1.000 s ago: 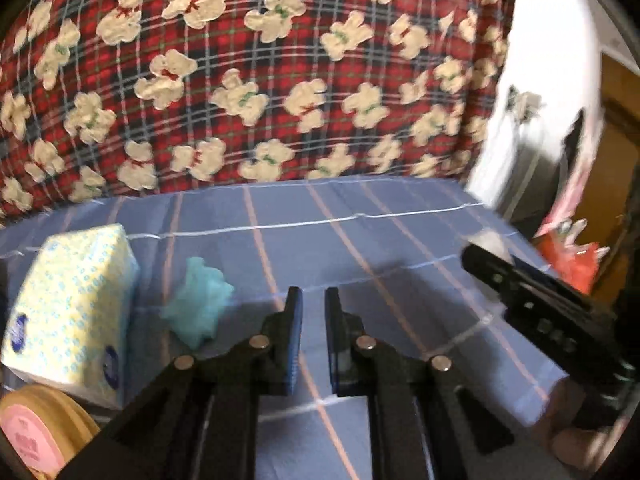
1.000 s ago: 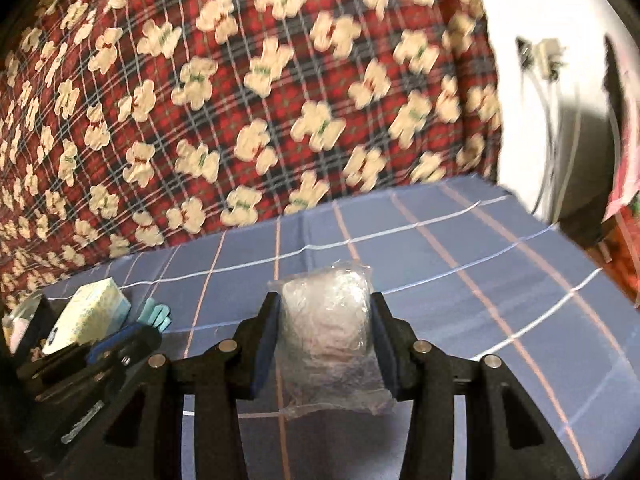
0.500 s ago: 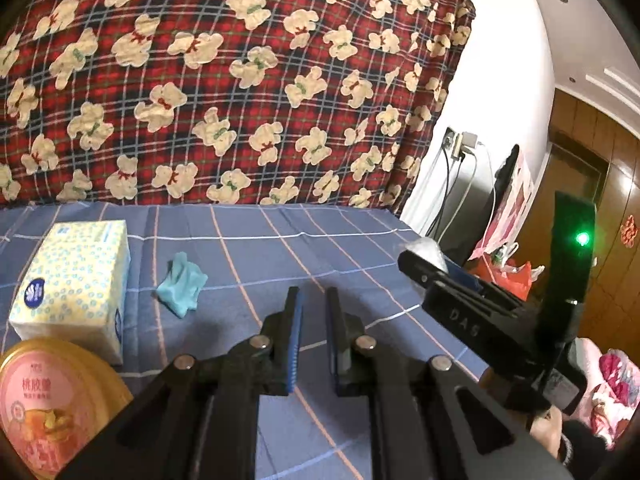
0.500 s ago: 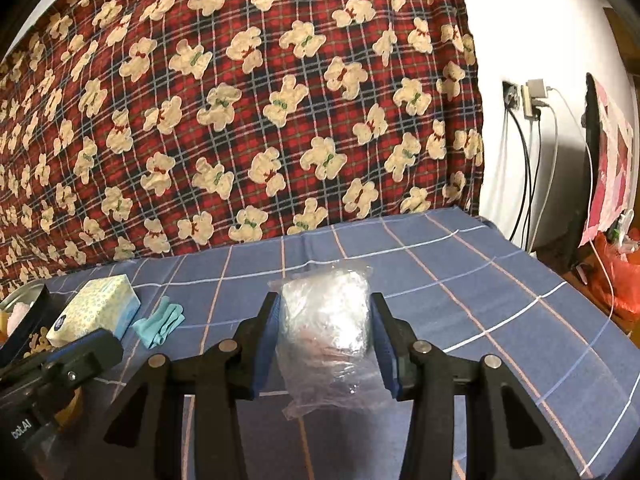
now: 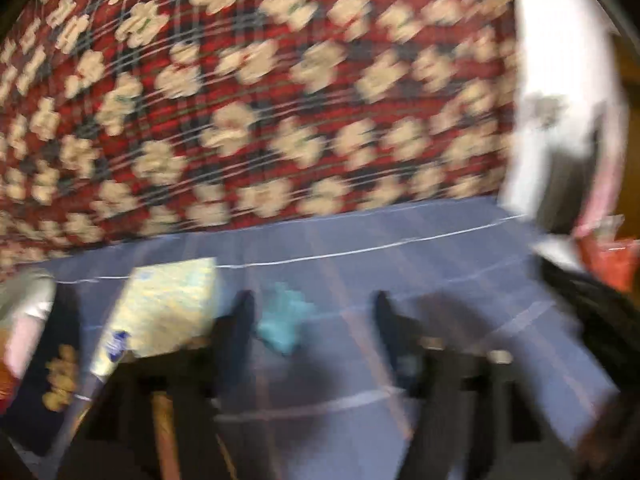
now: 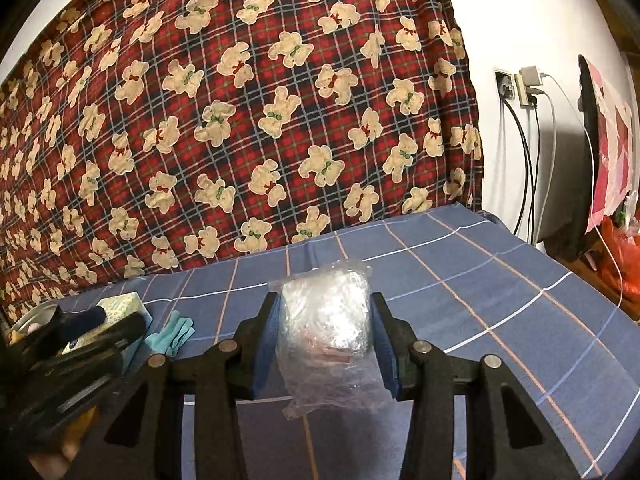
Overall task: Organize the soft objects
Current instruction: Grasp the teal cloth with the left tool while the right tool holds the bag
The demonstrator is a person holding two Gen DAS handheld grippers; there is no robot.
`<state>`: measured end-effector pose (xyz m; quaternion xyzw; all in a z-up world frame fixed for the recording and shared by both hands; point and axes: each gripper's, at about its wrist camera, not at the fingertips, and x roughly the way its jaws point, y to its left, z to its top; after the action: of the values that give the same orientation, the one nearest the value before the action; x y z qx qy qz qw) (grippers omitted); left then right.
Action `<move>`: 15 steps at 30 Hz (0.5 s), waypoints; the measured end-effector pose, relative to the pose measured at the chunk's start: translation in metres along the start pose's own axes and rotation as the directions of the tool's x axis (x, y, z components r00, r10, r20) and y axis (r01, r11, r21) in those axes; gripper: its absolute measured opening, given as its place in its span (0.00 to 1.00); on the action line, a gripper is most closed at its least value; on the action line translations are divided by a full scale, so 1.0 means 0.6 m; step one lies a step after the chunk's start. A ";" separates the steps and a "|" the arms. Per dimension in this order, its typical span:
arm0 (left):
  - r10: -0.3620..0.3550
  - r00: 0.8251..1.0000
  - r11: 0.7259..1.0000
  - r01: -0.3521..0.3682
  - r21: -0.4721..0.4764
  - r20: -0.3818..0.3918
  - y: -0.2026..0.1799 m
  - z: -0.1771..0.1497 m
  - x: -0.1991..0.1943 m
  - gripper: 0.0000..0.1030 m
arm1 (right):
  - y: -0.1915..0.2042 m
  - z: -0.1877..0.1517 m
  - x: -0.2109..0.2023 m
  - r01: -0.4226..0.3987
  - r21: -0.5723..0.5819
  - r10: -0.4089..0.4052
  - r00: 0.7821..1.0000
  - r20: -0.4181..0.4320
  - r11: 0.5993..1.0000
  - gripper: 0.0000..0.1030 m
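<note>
two hand-held grippers: right hand-held gripper pinching clear plastic bag at frame centre, thin film may slip out; left hand-held gripper jaws opening, empty, toward teal cloth lower centre, blurred motion risks knocking tissue pack.

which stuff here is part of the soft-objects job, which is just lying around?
In the job:
- clear plastic bag, clamped in the right gripper
- teal cloth, ahead of the opening, empty left gripper
- tissue pack

Lying about:
- round tin
- wall chargers
- bear-print blanket
</note>
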<state>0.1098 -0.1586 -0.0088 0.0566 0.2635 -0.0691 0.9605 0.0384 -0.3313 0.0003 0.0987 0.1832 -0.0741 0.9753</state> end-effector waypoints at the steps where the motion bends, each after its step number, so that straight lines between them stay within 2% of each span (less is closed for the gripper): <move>1: 0.033 0.999 0.999 -0.032 0.016 -0.021 -0.004 0.004 0.017 0.72 | -0.001 0.001 0.000 0.002 0.001 -0.002 1.000 0.000 1.000 0.46; 2: 0.074 0.996 0.996 -0.071 0.051 -0.052 -0.014 0.008 0.042 0.72 | -0.004 0.001 0.001 0.004 0.005 -0.004 1.000 0.001 1.000 0.46; 4: 0.177 0.977 0.979 -0.162 0.126 -0.123 -0.032 0.005 0.093 0.72 | -0.010 0.002 0.001 0.009 0.021 -0.009 1.000 0.004 1.000 0.45; 5: 0.196 0.969 0.975 -0.175 0.138 -0.150 -0.036 0.001 0.111 0.72 | -0.016 0.003 0.002 0.009 0.031 -0.009 1.000 0.004 0.999 0.45; 8: 0.196 0.938 0.978 -0.165 0.128 -0.287 -0.033 -0.005 0.162 0.72 | -0.026 0.004 0.005 -0.003 0.067 0.004 1.000 -0.007 0.998 0.45; 9: 0.193 0.941 0.980 -0.172 0.099 -0.277 -0.028 0.000 0.163 0.71 | -0.029 0.004 0.006 -0.008 0.076 0.008 1.000 -0.011 0.997 0.45; 11: 0.200 0.932 0.980 -0.181 0.088 -0.303 -0.022 0.003 0.174 0.74 | -0.032 0.003 0.007 -0.018 0.089 0.019 1.000 -0.018 0.996 0.45; 12: 0.187 0.935 0.982 -0.178 0.059 -0.301 -0.014 0.007 0.175 0.76 | -0.032 0.004 0.007 -0.020 0.092 0.022 1.000 -0.020 0.996 0.45; 14: 0.161 0.936 0.987 -0.159 0.033 -0.312 -0.007 0.004 0.175 0.72 | -0.031 0.004 0.007 -0.020 0.091 0.022 1.000 -0.017 0.996 0.45; 15: 0.150 0.939 0.989 -0.146 0.034 -0.309 -0.010 0.004 0.175 0.54 | -0.030 0.004 0.007 -0.020 0.088 0.021 1.000 -0.013 0.996 0.45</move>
<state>0.1994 -0.1757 -0.0612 0.0916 0.4061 0.0117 0.9092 0.0396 -0.3499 -0.0018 0.1438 0.1858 -0.0714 0.9694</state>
